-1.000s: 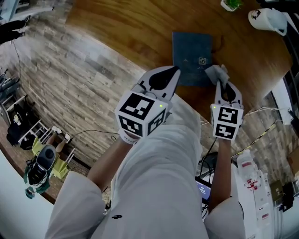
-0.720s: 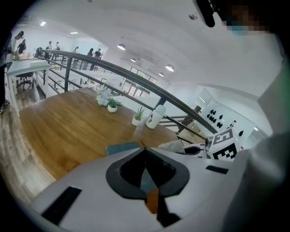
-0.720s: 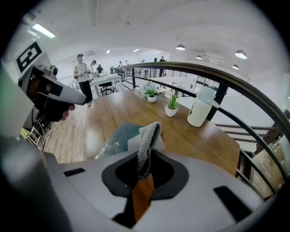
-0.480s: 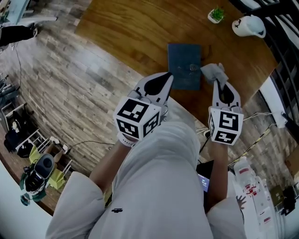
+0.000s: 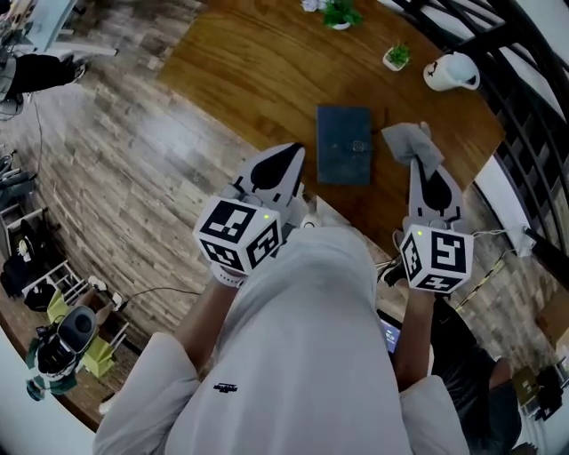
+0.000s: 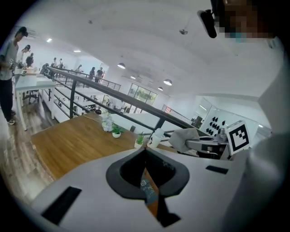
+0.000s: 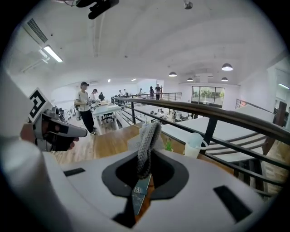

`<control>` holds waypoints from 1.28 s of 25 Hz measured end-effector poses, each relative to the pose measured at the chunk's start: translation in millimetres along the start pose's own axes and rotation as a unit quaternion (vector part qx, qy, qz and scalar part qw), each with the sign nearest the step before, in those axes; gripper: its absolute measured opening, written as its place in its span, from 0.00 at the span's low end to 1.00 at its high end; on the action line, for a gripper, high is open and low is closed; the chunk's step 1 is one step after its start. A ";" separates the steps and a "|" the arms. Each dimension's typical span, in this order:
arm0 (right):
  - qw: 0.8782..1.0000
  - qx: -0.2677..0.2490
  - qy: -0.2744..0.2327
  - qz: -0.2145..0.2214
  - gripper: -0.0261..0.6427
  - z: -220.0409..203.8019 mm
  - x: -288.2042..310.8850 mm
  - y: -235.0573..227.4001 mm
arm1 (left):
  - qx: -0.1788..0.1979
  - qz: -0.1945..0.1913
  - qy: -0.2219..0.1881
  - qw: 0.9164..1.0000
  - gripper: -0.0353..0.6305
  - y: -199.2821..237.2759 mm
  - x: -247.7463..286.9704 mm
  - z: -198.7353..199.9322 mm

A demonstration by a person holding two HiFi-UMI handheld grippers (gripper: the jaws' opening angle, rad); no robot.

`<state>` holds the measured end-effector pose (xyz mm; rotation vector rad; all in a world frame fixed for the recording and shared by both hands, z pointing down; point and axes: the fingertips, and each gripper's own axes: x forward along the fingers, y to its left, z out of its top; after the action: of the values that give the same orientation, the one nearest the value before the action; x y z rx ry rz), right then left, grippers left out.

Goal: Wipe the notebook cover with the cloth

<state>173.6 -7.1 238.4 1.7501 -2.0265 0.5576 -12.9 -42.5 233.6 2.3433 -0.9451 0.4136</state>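
We stand at the near edge of a broad wooden table [image 5: 258,71] that fills the upper middle of the head view, with plank floor [image 5: 116,178] to its left and a dark railing [image 5: 524,98] along its right side

We hold both grippers out over the near edge of the table. Our left gripper [image 5: 299,148] has its jaws drawn together with nothing between them; in the left gripper view [image 6: 145,152] only a thin slit shows below the tips. It points toward the table just left of the notebook and touches nothing. Our right gripper [image 5: 419,162] is clamped on the cloth, and in the right gripper view [image 7: 144,156] the grey weave rises straight up out of the closed jaws

The notebook [image 5: 344,145] is dark blue, closed and flat on the table near its front edge, ahead of us and between the lines of the two grippers. The cloth [image 5: 411,140] is a small grey bunch [image 7: 147,140] hanging from the right gripper just to the right of the notebook; a strip of bare wood shows between them in the head view

Farther back a white cup [image 5: 451,71] stands near the railing, with a small potted plant [image 5: 396,56] beside it and another plant [image 5: 339,12] at the far edge
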 end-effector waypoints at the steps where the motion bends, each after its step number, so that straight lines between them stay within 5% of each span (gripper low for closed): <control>1: 1.000 0.000 -0.008 0.003 0.09 5.3 -5.0 1.3 | 0.004 0.001 -0.007 1.000 0.08 -0.4 -3.5 5.5; 14: 0.993 -0.028 -0.112 0.003 0.09 48.7 -66.0 5.0 | 0.034 -0.018 -0.069 0.997 0.08 -14.8 -20.3 58.9; 32: 0.991 0.006 -0.133 0.019 0.09 52.9 -63.9 19.2 | 0.044 -0.033 -0.071 0.996 0.08 -17.2 -27.8 64.7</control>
<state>160.8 19.7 158.7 1.8814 -2.2406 0.3630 -15.8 -57.3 162.7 2.5037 -0.9282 0.2688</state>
